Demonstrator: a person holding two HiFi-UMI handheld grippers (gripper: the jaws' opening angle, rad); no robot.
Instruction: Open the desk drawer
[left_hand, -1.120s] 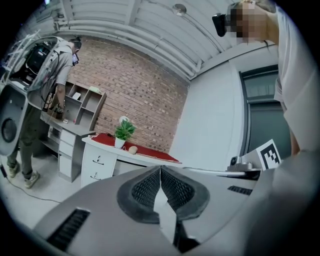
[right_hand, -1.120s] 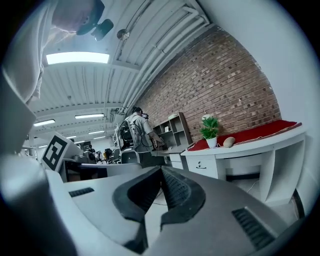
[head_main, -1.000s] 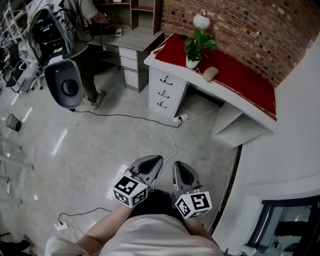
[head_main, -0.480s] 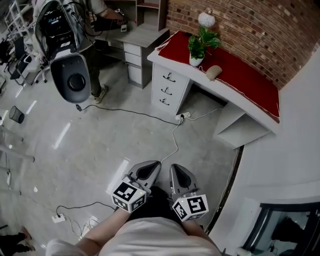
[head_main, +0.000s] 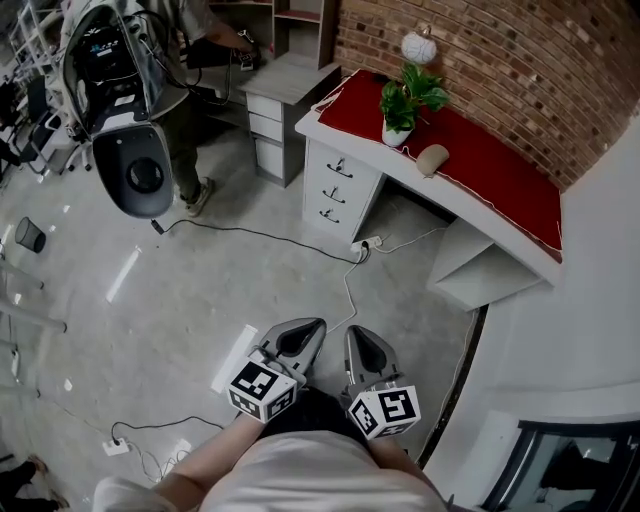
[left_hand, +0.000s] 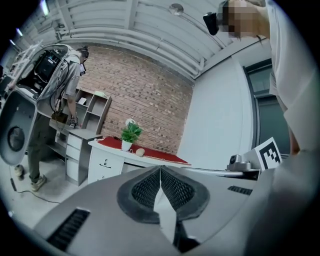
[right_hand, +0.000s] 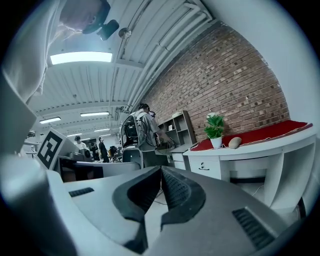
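Two hand-held grippers are held out side by side in front of the person, well apart from a white bench (head_main: 455, 205) that stands against a brick wall. In the head view, both forearms reach forward from the torso, close together. Each carries a marker cube, and both grippers point towards the bench, nearly level with a slight downward tilt.

The left gripper (head_main: 305, 327) is clenched: in its own view the ribbed pads meet at the tip with nothing between them. The right gripper (head_main: 357, 330) is likewise clenched and empty, jaws together at the tip. Neither touches anything, and bare grey floor lies between them and the bench.

The drawer unit (head_main: 335, 185) forms the end of the bench nearest the grippers. It has three stacked drawers, each with a dark handle, all closed.

A red cloth (head_main: 480, 165) covers the bench top. On it a potted plant (head_main: 405, 100) stands near the drawer end, with a pale rounded object (head_main: 432, 158) just beside it. A cable (head_main: 250, 235) trails across the floor to the foot of the drawer unit. Beyond that end of the bench stands a person (right_hand: 139, 131).
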